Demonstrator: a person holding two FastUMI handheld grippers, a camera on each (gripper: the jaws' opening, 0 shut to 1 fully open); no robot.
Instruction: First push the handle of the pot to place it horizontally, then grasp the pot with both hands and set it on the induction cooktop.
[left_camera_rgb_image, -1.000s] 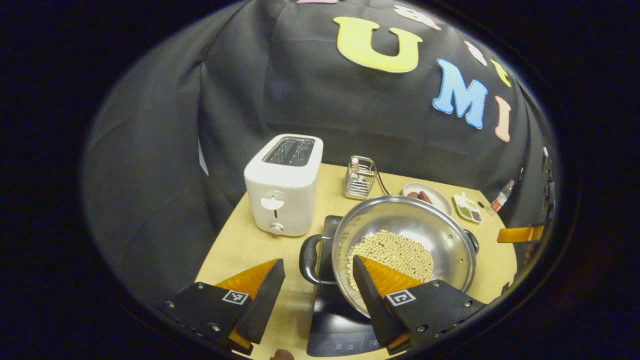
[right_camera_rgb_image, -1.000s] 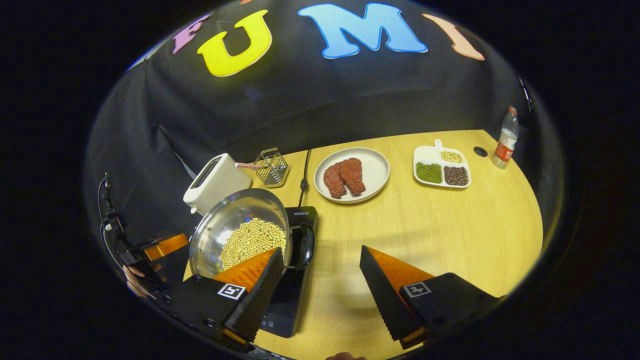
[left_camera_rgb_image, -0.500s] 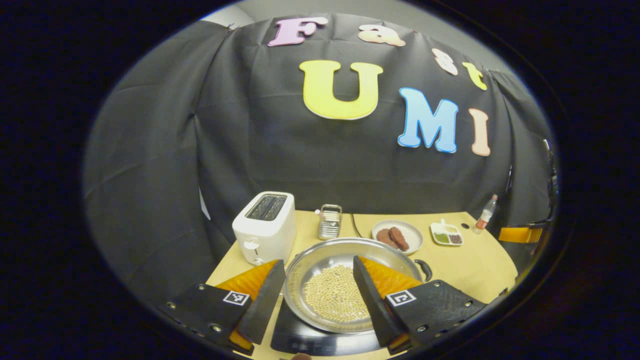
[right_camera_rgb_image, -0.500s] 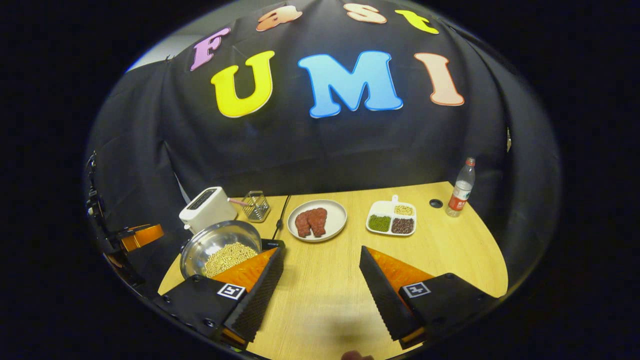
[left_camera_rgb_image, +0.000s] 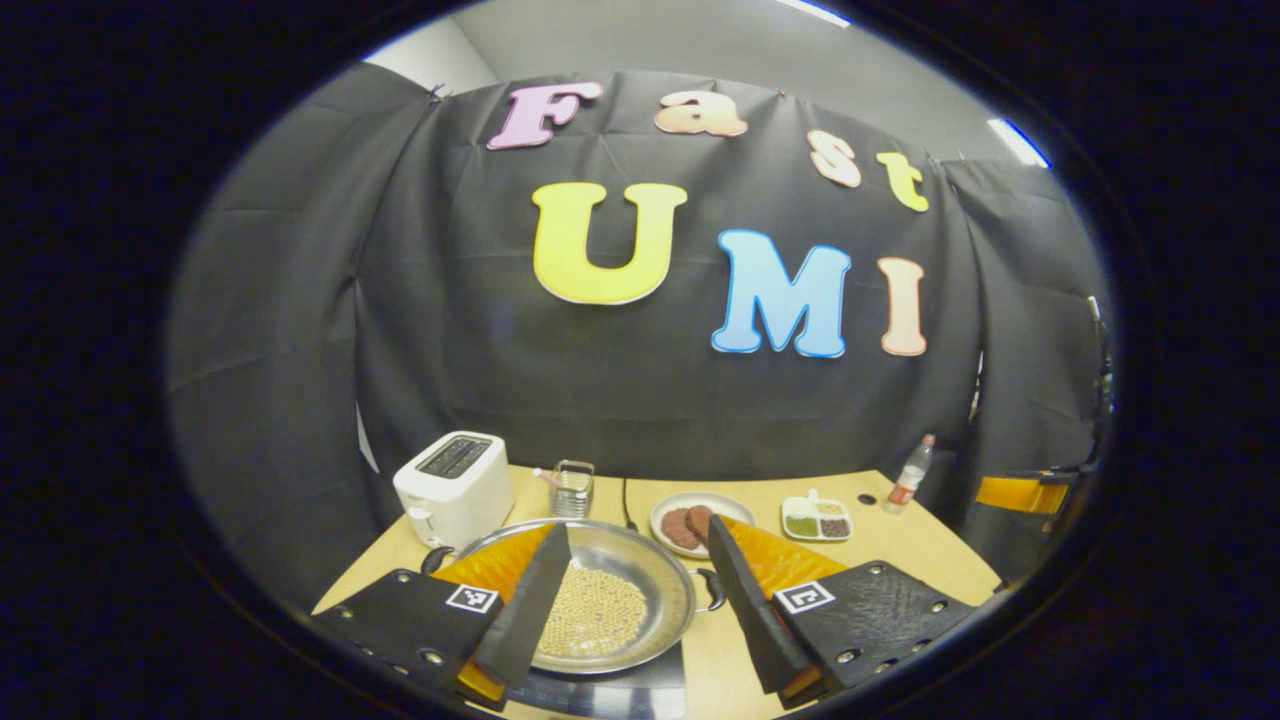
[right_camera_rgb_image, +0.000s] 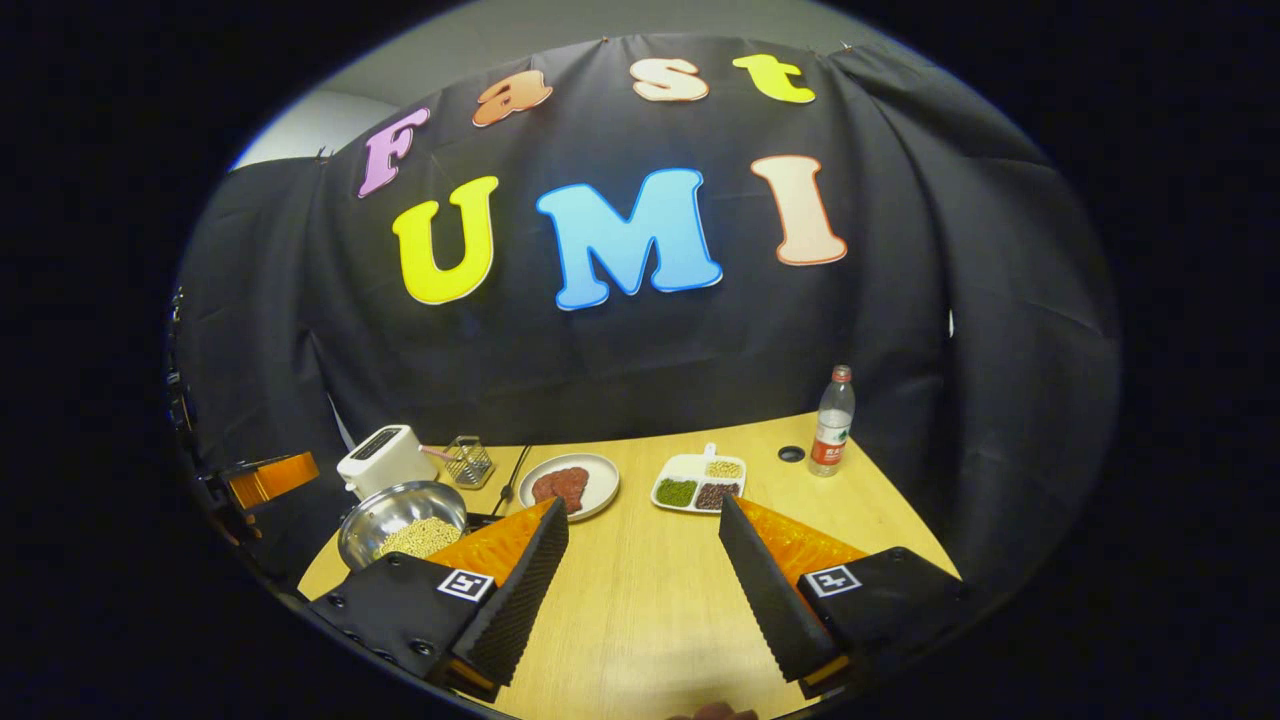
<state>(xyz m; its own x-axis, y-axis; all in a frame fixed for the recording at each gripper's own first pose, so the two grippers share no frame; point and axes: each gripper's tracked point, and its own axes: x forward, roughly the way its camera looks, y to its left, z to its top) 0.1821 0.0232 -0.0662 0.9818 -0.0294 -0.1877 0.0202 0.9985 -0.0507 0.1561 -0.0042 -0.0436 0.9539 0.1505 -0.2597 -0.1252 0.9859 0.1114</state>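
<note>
Pot set down on the cooktop, both grippers clear of it

The pot (left_camera_rgb_image: 600, 600), with pale beans in its bottom, sits on the dark induction cooktop (left_camera_rgb_image: 610, 690) at the near left of the surface (right_camera_rgb_image: 650, 590), a handle (left_camera_rgb_image: 708, 590) out to each side. The left gripper (left_camera_rgb_image: 635, 600) hangs above it, jaws apart, holding nothing; the right gripper (right_camera_rgb_image: 640, 590) is over bare wood, jaws likewise apart. I'd judge the placing done; what's left is only to check the pot sits square.
</note>
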